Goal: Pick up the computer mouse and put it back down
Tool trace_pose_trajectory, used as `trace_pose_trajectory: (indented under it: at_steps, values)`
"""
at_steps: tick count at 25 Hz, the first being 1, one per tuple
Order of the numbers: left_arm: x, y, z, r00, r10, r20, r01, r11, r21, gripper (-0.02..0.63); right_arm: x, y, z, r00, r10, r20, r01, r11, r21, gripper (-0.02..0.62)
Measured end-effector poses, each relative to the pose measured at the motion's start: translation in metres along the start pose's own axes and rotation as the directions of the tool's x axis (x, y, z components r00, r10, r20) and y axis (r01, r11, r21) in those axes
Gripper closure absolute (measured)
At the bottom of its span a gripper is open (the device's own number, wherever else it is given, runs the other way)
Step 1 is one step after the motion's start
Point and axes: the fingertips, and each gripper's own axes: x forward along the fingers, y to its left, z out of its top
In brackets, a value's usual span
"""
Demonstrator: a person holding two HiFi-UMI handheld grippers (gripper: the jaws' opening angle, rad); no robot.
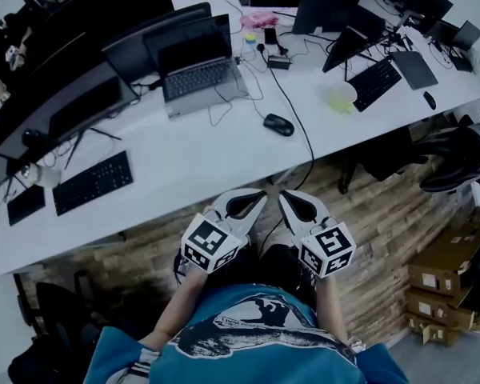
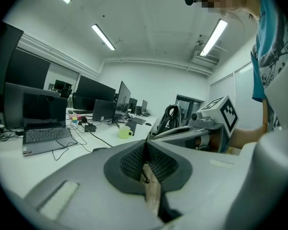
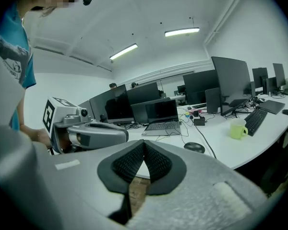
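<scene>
Near the front edge of the white bench (image 1: 192, 166), the black computer mouse (image 1: 278, 124) lies flat on bare surface, to the right of the open laptop (image 1: 196, 74) and well apart from the pale green mug (image 1: 342, 96). A black cable (image 1: 298, 122) runs just beside it and drops over the bench edge; whether that cable belongs to the mouse cannot be told. Both tools hang short of the bench, over the wooden floor close to the person's body. The left gripper (image 1: 260, 197) has its ribbed pads pressed together on nothing, and the right gripper (image 1: 284, 198) is likewise closed and empty, the two tips pointing toward the mouse but well apart from it. The task looks not yet begun. The mouse is probably light and stiff, a hard plastic shell with a smooth, domed back that would let pads slide off if it were pinched from above. The better hold is likely across its two long flanks, about midway along the body and low on the sides, where the walls are closest to parallel. Jaws need to part wider than the body first. Only a modest squeeze seems needed, and keeping clear of the buttons at the front should avoid clicks; if the neighbouring cable is attached, it may tug during the lift.
</scene>
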Motion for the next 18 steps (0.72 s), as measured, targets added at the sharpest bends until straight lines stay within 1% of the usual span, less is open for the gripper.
trace_pose_trajectory:
  at_steps: [5, 10, 13, 18]
  values:
    - [0.008, 0.008, 0.004, 1.0, 0.025, 0.017, -0.025, 1.0, -0.019, 0.591, 0.007, -0.011, 0.005, 1.0, 0.022, -0.01, -0.022, 1.0, -0.003, 0.593]
    - [0.015, 0.03, 0.01, 0.994, 0.101, 0.031, -0.1, 0.994, -0.031, 0.591, 0.025, -0.036, 0.017, 0.999, 0.053, -0.002, -0.053, 0.998, -0.018, 0.592]
    - [0.025, 0.046, 0.017, 0.985, 0.168, 0.046, -0.166, 0.985, -0.044, 0.591, 0.041, -0.053, 0.025, 0.995, 0.102, -0.012, -0.103, 0.994, -0.035, 0.592]
    - [0.052, 0.065, 0.031, 0.96, 0.27, 0.074, -0.263, 0.96, -0.094, 0.591, 0.06, -0.085, 0.033, 0.981, 0.182, -0.068, -0.188, 0.978, -0.086, 0.592]
